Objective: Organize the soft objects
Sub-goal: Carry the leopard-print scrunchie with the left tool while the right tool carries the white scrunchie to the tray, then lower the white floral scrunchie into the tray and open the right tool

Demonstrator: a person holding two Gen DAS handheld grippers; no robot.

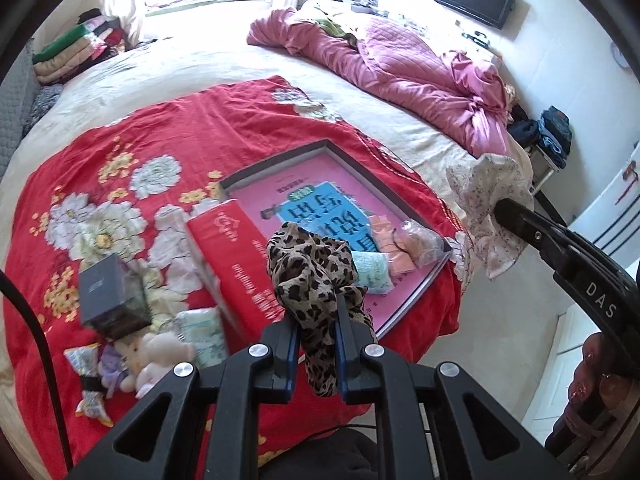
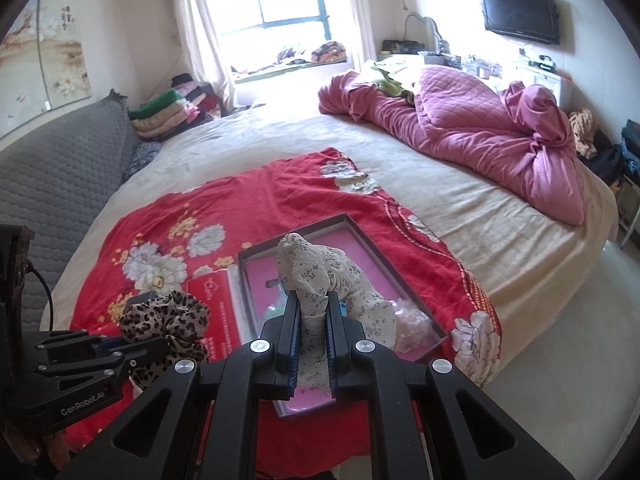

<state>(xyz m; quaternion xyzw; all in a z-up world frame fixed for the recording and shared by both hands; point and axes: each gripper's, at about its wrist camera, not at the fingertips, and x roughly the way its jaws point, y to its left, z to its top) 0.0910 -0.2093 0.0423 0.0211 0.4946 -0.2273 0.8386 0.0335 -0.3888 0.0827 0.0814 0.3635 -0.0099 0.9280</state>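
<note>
Left wrist view: your left tool (image 1: 316,322) is clamping the leopard-print cloth (image 1: 312,268); your right tool (image 2: 313,304) is pinching the floral cloth (image 2: 320,272), tray (image 2: 384,256) beneath.

The scarf (image 1: 316,276) is leopard-spotted tan and black. The cloth (image 2: 320,276) is cream with small grey sprigs; the blanket (image 1: 168,128) is red with white flowers

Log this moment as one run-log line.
left gripper: shut on leopard scarf | right gripper: shut on floral cloth | both above pink tray on red blanket
</note>
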